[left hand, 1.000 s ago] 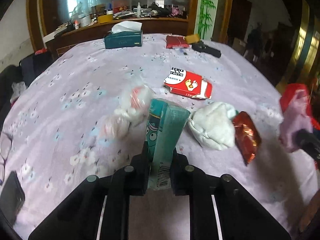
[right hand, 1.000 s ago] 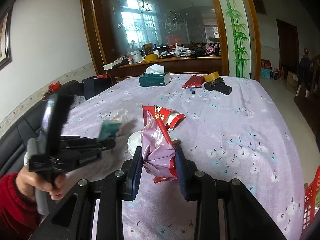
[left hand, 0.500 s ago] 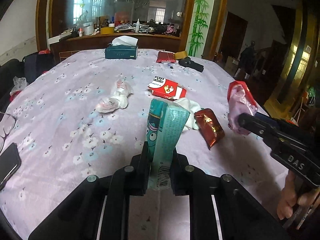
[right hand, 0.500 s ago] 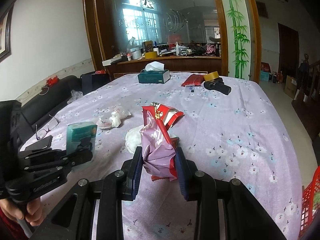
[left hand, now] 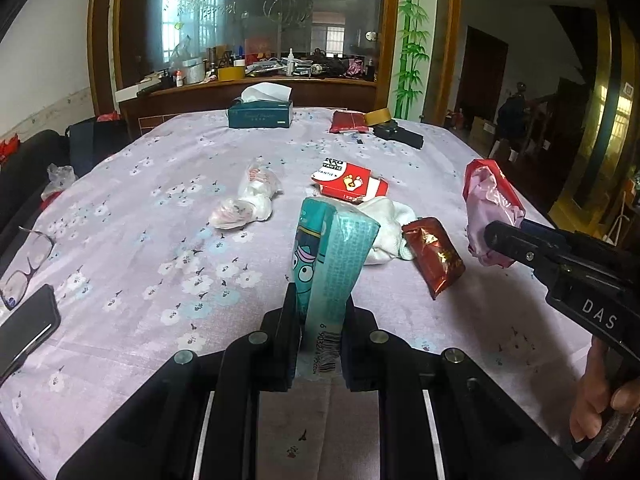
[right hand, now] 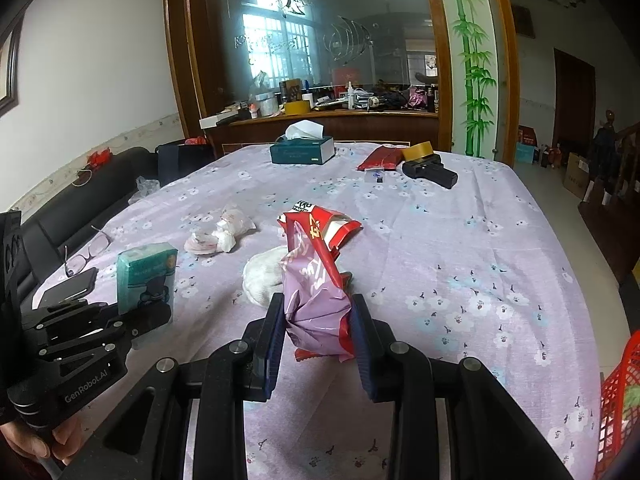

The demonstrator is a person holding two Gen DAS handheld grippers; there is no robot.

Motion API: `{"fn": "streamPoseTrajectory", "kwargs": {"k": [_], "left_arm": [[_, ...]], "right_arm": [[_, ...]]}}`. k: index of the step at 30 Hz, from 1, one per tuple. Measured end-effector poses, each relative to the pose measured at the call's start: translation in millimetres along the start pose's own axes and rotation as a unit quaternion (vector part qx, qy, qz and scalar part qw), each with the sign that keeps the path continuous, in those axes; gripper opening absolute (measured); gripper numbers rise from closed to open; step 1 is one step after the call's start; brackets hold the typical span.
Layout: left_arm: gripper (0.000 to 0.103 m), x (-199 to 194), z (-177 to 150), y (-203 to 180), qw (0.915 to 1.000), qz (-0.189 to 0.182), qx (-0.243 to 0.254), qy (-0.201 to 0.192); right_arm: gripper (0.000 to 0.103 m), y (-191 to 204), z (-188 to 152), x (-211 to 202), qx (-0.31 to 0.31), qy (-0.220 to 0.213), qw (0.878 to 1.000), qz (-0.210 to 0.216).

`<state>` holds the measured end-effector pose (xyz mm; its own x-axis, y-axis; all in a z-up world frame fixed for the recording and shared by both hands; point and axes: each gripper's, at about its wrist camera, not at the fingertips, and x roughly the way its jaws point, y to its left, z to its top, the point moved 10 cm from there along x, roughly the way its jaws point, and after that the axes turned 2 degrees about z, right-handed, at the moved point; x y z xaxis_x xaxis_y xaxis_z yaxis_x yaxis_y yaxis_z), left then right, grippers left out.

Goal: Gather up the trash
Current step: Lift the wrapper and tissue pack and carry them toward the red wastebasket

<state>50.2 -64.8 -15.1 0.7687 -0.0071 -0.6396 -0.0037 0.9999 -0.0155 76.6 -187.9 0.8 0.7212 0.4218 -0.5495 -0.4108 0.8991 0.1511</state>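
Teal and upright, the tissue pack (left hand: 334, 264) stands clamped between the fingers of the left gripper (left hand: 318, 320), its long axis running straight out along them, barcode end down in the jaws. The right gripper (right hand: 318, 322) is clenched on a crumpled pink-and-red wrapper (right hand: 316, 280), which also juts forward and up. Both loads hang above the table (right hand: 460, 248), clear of the cloth.

The relation that counts is the red basket (right hand: 620, 392) — only its mesh edge shows, low at the right rim of the right wrist view, off the table's near right corner. It lies to the right of both grippers, and the right one is nearer, so the wrapper probably goes in first. More trash lies ahead on the cloth: a white wad (left hand: 386, 232), a dark red packet (left hand: 434, 254), a red box (left hand: 350, 182) and a clear bag (left hand: 248, 200).
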Motion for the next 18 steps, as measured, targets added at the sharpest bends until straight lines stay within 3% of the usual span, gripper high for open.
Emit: {"fn": "streamPoseTrajectory", "kwargs": {"k": [11,18], "left_arm": [[0.016,-4.8,2.0,-1.1,1.0000,0.002,0.006,-0.006],[0.016,-18.2,7.3,-2.6,0.9998,-0.015,0.001,-0.009]], "right_arm": [[0.034,-6.8,1.6,0.0,0.008,-0.002,1.000,-0.013],[0.034,-21.2,1.1,-2.1,0.056,0.014,0.998,-0.009]]}}
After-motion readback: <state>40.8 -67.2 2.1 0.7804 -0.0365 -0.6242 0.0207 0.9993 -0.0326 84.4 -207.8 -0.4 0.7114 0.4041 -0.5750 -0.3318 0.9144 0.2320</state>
